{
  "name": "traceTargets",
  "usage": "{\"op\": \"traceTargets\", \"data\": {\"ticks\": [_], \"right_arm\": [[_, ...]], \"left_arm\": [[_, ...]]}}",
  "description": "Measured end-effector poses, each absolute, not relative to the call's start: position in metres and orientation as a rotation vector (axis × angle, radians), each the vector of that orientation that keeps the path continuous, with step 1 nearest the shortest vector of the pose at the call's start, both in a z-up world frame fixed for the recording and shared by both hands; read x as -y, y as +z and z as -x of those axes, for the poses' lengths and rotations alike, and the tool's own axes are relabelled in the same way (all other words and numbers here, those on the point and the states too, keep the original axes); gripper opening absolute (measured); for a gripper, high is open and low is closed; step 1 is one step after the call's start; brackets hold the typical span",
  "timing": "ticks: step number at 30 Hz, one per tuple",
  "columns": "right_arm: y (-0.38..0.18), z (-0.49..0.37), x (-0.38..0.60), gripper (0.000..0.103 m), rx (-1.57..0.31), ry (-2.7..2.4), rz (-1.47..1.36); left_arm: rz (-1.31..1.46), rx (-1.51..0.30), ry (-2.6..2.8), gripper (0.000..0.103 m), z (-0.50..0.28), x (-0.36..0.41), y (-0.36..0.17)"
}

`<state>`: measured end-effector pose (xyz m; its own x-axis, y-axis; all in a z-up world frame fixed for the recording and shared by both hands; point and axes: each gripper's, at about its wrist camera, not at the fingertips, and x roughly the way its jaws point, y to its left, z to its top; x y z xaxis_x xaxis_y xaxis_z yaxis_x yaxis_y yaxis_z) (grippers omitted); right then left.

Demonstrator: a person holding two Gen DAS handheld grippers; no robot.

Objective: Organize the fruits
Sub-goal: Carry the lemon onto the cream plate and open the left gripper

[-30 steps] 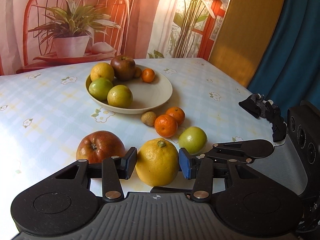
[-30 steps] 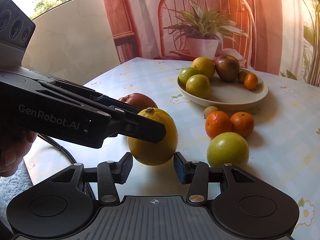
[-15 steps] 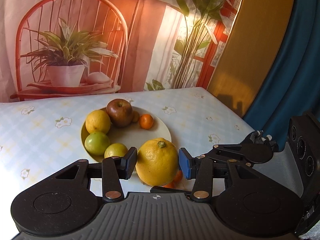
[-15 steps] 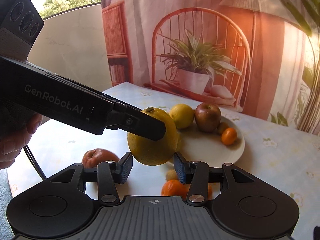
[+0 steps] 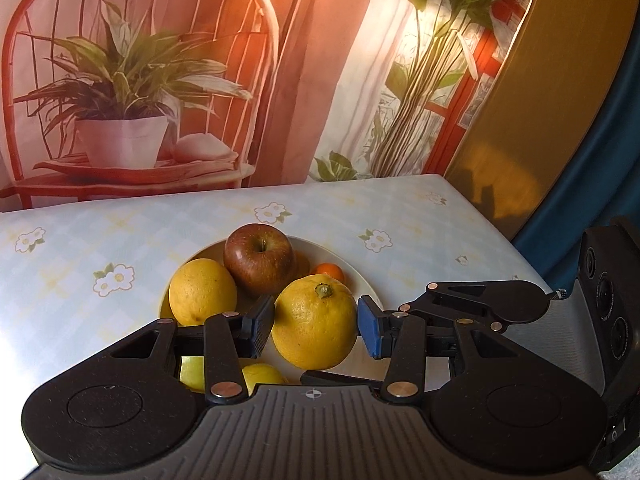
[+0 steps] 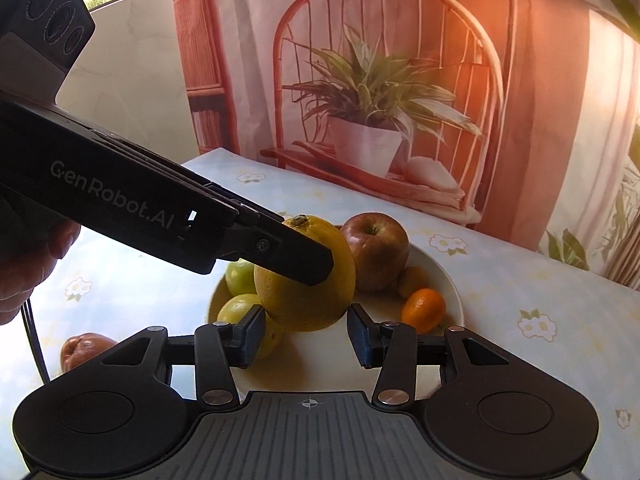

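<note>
Yellow and rough-skinned, the big citrus (image 5: 315, 325) sits between the pads of the left gripper (image 5: 316, 327), stem end up, lifted over the cream plate (image 5: 362, 280). Both pads press its sides, so the left claw is closed on the fruit at a moderate width. In the right wrist view the same citrus (image 6: 316, 300) hangs above the plate (image 6: 450, 276), with the left gripper's black finger (image 6: 288, 254) lying across its near face. The right gripper (image 6: 306, 336) stands partly open just below and in front of the fruit; whether its pads touch the underside is hard to say from this angle, though they seem to stand clear. On the plate lie a red-brown apple (image 5: 259, 258), a yellow fruit (image 5: 202, 291), green ones (image 6: 240, 278) and a small orange mandarin (image 6: 423, 310). Another apple (image 6: 82, 350) lies on the flowered tablecloth (image 5: 120, 240), off to the left
</note>
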<state>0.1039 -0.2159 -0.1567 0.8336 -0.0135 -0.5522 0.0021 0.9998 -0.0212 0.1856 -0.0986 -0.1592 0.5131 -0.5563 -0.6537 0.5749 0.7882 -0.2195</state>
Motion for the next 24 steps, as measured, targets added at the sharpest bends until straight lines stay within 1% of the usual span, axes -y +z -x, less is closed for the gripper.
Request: {"op": "traceTargets", "data": {"ticks": [5,17,22,24], "right_arm": [[-0.165,-0.122,0.229,0.042,-0.618,-0.005,0.001],[-0.176,-0.141,0.236,0.042,-0.677,0.035,-0.025],[-0.176,-0.145,0.233,0.042,-0.692,0.038,-0.003],[-0.177,-0.147,0.231,0.042,-0.706,0.036,0.006]], "left_arm": [[-0.02,-0.809,-0.675,0.048,-0.207,0.102,-0.169],[0.002,-0.862,-0.653,0.048,-0.221,0.097,-0.183],[0.016,-0.864,-0.625,0.044,-0.222,0.093,-0.183],[-0.004,-0.859,-0.602,0.045,-0.221,0.094,-0.181]]}}
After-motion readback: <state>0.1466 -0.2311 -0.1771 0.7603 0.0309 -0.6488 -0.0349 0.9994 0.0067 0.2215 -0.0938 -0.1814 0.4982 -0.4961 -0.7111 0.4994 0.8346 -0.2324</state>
